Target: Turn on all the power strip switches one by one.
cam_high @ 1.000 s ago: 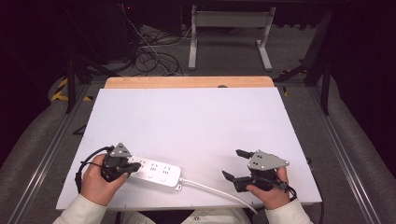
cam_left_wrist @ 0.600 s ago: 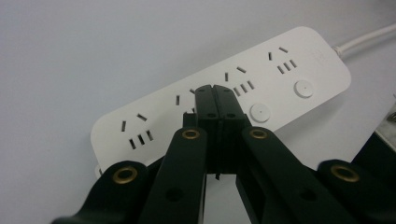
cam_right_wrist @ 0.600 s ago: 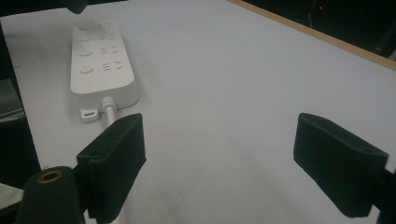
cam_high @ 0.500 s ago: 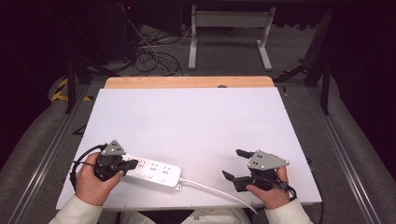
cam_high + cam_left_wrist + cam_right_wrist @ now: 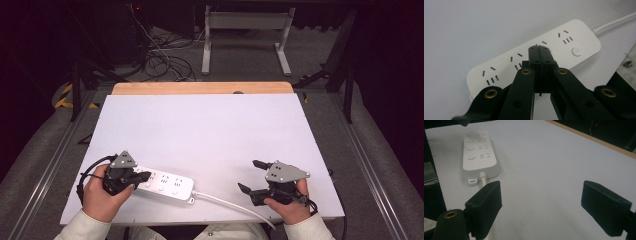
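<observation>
A white power strip (image 5: pixel 167 183) with several sockets lies near the table's front edge, and its white cable (image 5: pixel 225 201) runs off to the right and over the front edge. My left gripper (image 5: pixel 144 176) is shut with nothing between its jaws, and its tips sit over the strip's left part. In the left gripper view the closed tips (image 5: pixel 539 48) rest at the middle sockets of the power strip (image 5: pixel 574 40); whether they touch it is unclear. My right gripper (image 5: pixel 248 175) stands wide open to the right of the cable. Its pads (image 5: pixel 485 205) frame bare table, with the power strip (image 5: pixel 477 150) farther off.
A white sheet (image 5: pixel 210 135) covers the table, and a wooden strip (image 5: pixel 200 88) shows along the far edge. Metal rails flank the table on both sides. Cables and a desk frame lie on the floor beyond.
My left hand has shifted slightly to the left over the strip's end. The right gripper and the strip have not moved.
</observation>
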`<state>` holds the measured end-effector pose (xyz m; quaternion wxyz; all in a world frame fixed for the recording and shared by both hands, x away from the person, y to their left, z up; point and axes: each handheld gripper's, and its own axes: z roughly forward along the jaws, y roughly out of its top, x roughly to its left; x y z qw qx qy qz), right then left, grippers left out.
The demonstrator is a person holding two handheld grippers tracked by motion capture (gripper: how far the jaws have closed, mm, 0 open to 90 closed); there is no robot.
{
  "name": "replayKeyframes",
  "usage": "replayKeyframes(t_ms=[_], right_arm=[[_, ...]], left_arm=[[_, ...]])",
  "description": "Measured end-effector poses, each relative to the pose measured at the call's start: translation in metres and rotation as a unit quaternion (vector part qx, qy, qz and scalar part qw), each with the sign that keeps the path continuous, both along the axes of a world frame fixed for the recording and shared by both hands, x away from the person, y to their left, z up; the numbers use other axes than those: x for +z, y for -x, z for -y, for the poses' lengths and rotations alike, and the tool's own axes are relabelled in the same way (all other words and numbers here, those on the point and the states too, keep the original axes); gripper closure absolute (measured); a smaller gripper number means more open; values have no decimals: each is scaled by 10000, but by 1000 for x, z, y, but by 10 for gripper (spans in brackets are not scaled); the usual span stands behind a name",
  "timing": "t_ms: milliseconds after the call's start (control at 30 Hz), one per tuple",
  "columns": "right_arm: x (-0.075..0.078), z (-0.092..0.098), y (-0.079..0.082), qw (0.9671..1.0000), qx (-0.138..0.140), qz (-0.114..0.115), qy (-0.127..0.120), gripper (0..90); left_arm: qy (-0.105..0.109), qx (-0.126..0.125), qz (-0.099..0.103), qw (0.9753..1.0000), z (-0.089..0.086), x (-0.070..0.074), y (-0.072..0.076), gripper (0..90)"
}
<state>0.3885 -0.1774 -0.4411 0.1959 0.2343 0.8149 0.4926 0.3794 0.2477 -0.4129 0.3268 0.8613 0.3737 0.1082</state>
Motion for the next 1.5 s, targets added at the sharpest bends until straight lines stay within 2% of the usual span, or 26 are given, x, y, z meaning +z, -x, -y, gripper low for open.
replayKeyframes(t_ms=[367,567,867,1133,1500], right_arm=[[0,-1,0,10000,45,-4,-10,170],[0,-1,1,10000,48,0,-16,170],[0,-1,1,10000,65,11,-19,170],[0,-1,1,10000,60,12,-13,170],[0,-1,1,10000,77,5,-15,170]], left_arm=[[-11,-393,-133,9991,26,-5,1,899],[-196,-568,-218,9980,40,-14,1,899],[-281,-512,-249,9980,40,-17,0,899],[-527,-480,-277,9971,41,-21,-3,900],[-736,-443,-288,9959,42,-25,-5,899]])
